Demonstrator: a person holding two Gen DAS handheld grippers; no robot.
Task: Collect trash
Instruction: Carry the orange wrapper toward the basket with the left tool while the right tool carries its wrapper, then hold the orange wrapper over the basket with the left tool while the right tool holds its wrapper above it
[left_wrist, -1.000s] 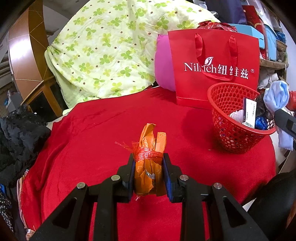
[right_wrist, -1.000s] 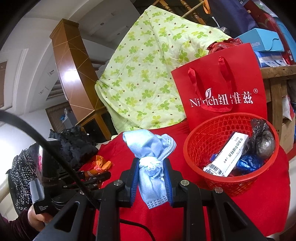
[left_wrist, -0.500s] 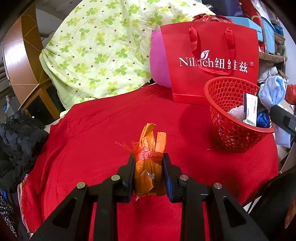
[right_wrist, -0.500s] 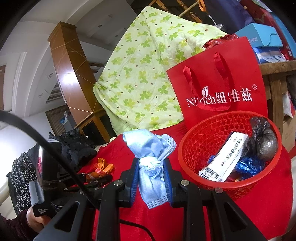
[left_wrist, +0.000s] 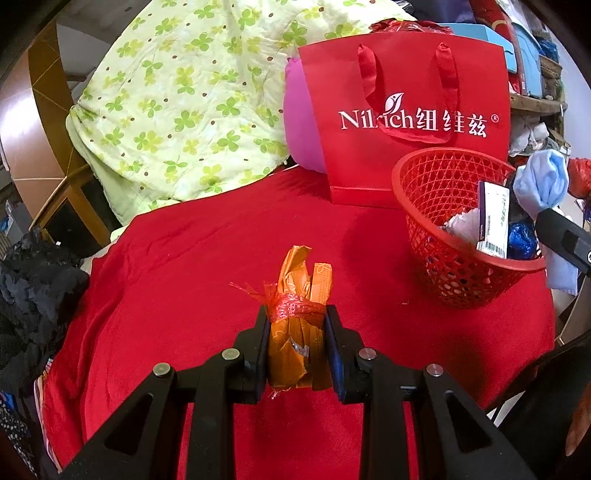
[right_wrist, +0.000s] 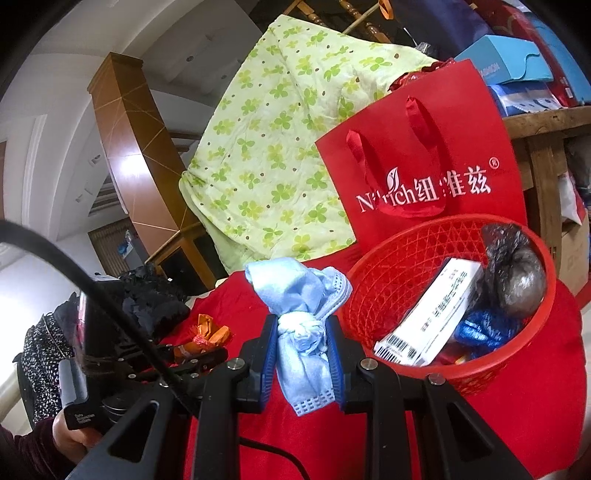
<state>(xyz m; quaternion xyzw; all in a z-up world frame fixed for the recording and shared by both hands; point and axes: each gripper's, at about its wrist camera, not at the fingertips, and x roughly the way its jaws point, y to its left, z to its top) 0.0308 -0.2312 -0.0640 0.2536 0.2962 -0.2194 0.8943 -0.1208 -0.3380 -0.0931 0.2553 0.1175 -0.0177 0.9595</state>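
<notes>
My left gripper (left_wrist: 297, 321) is shut on an orange wrapper bundle (left_wrist: 299, 332) tied with red netting, held above the red tablecloth (left_wrist: 207, 258). In the right wrist view the same bundle (right_wrist: 208, 334) shows at the lower left. My right gripper (right_wrist: 301, 330) is shut on a knotted light-blue face mask (right_wrist: 301, 295), just left of the red mesh basket (right_wrist: 406, 258). In the left wrist view the basket (left_wrist: 436, 206) stands at the right, the mask (left_wrist: 543, 181) hanging at its far rim. The basket holds a white barcode box (right_wrist: 432, 325), blue foil and a dark bag.
A red paper gift bag (left_wrist: 406, 122) stands behind the basket, with a pink cushion (left_wrist: 299, 125) and a green-flowered quilt (left_wrist: 184, 103) beyond. Dark clothes (left_wrist: 33, 280) lie off the table's left edge. A hand (right_wrist: 70, 435) grips the left tool's handle.
Both grippers have drifted toward the basket with their loads; the basket and gift bag look slightly larger and nearer. Both grips are unchanged.
</notes>
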